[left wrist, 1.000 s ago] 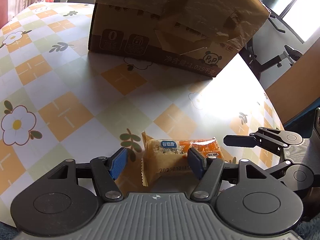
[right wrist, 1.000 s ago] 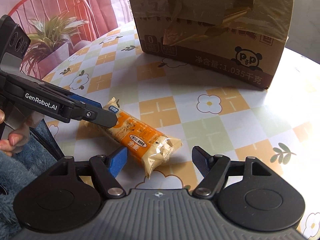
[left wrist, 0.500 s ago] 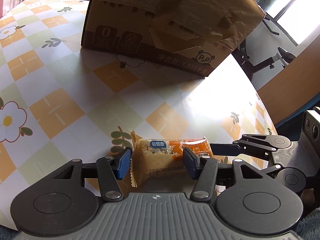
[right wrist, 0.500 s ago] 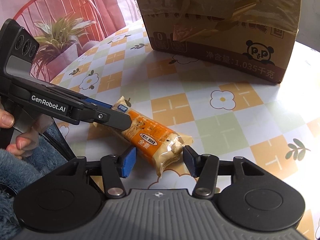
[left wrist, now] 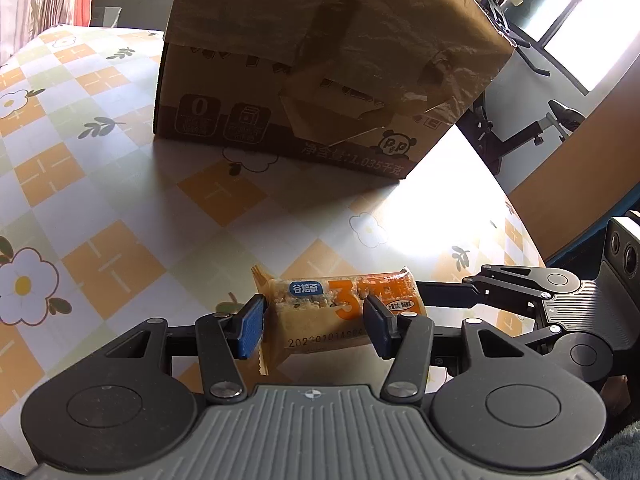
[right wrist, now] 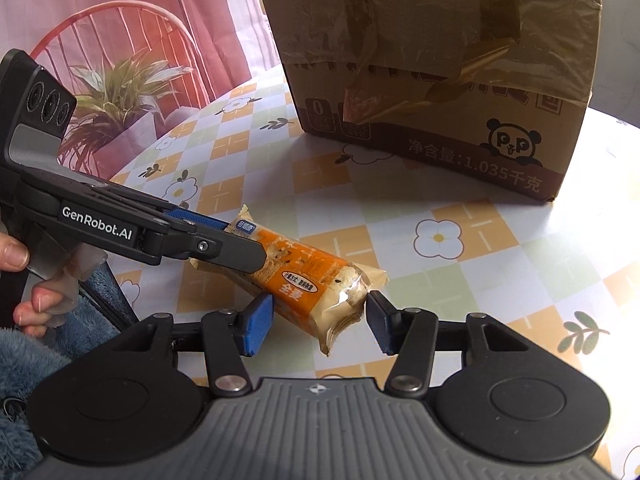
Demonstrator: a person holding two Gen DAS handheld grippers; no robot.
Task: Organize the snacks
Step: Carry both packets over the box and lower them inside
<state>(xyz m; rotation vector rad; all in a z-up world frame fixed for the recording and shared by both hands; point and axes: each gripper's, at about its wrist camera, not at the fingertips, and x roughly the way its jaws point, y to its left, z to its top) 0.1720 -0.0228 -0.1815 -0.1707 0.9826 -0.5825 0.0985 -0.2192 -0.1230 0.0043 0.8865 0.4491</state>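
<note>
An orange and clear wrapped snack bar [left wrist: 336, 300] lies crosswise low over the flowered table [left wrist: 100, 200]; whether it touches the cloth I cannot tell. My left gripper [left wrist: 312, 326] is closing, its blue pads pressing on the bar's pale end. In the right wrist view the same bar [right wrist: 312, 276] runs diagonally. My right gripper [right wrist: 316, 324] is shut on its clear near end, while the left gripper [right wrist: 236, 240] reaches in from the left over the far end. The right gripper [left wrist: 424, 312] shows at the bar's right end in the left wrist view. A taped cardboard box [left wrist: 320, 60] stands behind.
The box [right wrist: 440, 60] fills the far side of the table. A red chair [right wrist: 120, 20] and a potted plant [right wrist: 116, 96] stand beyond the left table edge. A person's hand [right wrist: 24, 280] grips the left handle. Dark exercise equipment [left wrist: 520, 136] stands past the right edge.
Both pairs of jaws have narrowed onto the snack bar, one at each end. The box now looms larger and higher in both views.
</note>
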